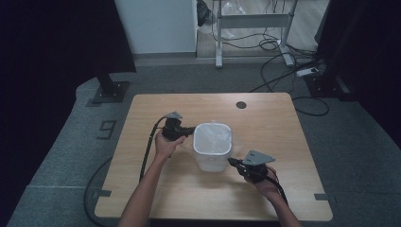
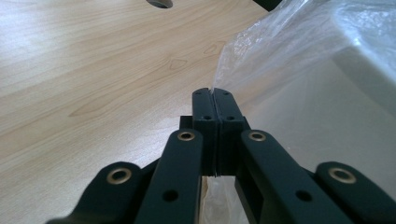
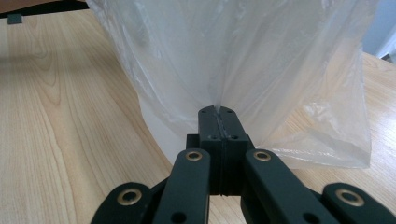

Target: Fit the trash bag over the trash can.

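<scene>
The clear plastic bag [image 1: 213, 138] is lining a white bin [image 1: 211, 162] that is standing near the middle of the light wooden table [image 1: 142, 113], with its film draping down over the bin's outer sides. Your left gripper [image 1: 191, 131] is reaching in from the bin's left side, its jaws pressed together and pinching the bag's film. Your right gripper [image 1: 231, 161] is coming in at the bin's near right corner, jaws likewise clamped tight on a fold of the bag.
</scene>
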